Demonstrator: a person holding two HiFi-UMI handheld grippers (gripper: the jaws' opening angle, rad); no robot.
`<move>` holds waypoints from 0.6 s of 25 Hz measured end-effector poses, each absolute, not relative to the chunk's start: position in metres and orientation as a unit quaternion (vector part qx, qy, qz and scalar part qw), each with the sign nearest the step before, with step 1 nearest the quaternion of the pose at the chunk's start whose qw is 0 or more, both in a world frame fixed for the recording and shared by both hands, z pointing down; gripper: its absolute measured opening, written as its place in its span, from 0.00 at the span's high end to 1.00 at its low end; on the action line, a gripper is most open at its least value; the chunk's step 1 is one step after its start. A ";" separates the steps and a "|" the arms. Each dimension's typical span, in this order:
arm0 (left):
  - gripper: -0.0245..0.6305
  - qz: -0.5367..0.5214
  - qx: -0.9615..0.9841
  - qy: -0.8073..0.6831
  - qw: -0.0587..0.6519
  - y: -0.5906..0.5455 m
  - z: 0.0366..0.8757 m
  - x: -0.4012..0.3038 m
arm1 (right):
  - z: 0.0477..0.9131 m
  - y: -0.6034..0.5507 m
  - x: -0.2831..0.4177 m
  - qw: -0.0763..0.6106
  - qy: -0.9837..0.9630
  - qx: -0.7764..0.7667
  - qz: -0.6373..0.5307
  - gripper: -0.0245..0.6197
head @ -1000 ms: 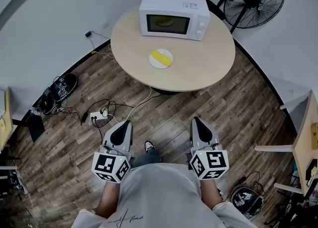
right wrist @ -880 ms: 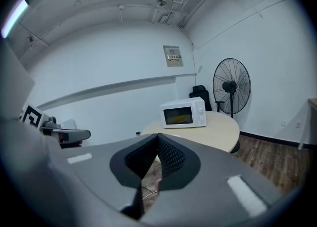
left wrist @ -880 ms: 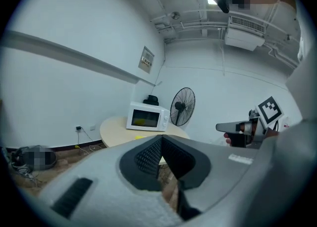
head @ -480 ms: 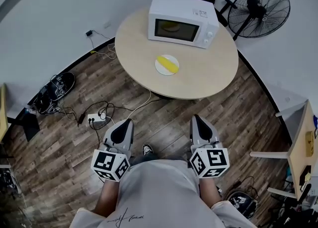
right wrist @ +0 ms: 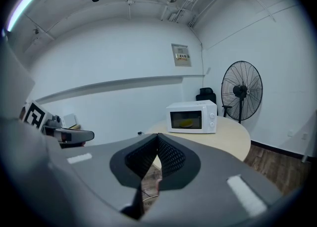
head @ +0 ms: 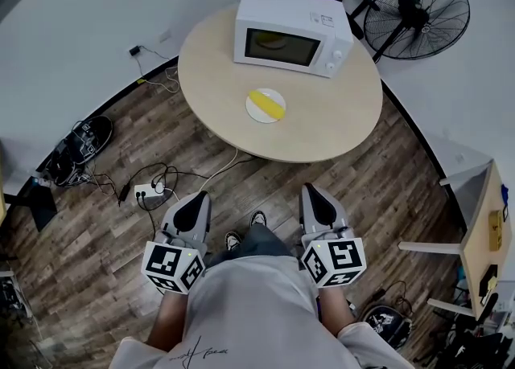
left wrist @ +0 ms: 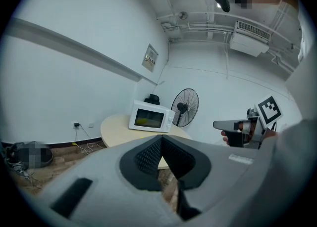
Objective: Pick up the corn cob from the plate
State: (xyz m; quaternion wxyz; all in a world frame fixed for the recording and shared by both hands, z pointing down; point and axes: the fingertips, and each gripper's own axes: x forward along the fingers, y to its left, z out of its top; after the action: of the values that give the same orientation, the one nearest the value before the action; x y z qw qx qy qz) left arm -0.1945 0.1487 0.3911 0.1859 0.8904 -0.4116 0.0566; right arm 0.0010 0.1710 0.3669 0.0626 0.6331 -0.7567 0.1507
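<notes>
corn cob (head: 266, 104): lies slantwise on the white plate (head: 261, 117), mid-way across the round table (head: 330, 122), just in front of the microwave (head: 290, 30). Nothing is touching it.
why there: we reckon the plate sits on our side of the microwave so the cob can be reached from the front, with nothing to go round.
left gripper (head: 195, 205): tongs together, nothing between them. Held low beside our hip, nose forward and tipped slightly down.
right gripper (head: 315, 198): tongs together, also empty. Mirrors the left on the other side of our body.
spacing: both grippers are well apart from the table, with bare wood floor (head: 378, 190) between us and its edge.
why held so: looks like a carry pose, closed and tucked in while we stand off the table.
step: approach only, we judge; the pick has not begun.
next: close the gap, open one pair of tongs, and turn that wrist to grip across the cob's slant.
</notes>
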 end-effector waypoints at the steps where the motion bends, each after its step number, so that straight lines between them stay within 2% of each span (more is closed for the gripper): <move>1: 0.98 0.056 0.891 -0.410 0.187 0.145 0.391 -0.194 | 0.366 0.167 0.002 0.062 -0.756 0.634 0.150 0.94; 15: 0.98 0.061 0.893 -0.405 0.184 0.055 0.384 -0.164 | 0.367 0.072 0.026 0.056 -0.763 0.625 0.153 0.94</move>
State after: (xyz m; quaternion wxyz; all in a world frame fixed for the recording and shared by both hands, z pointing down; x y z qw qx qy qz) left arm -0.1638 0.0548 0.3839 0.1837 0.8934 -0.4053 0.0614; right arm 0.0259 0.0715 0.3667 0.0557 0.6250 -0.7634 0.1532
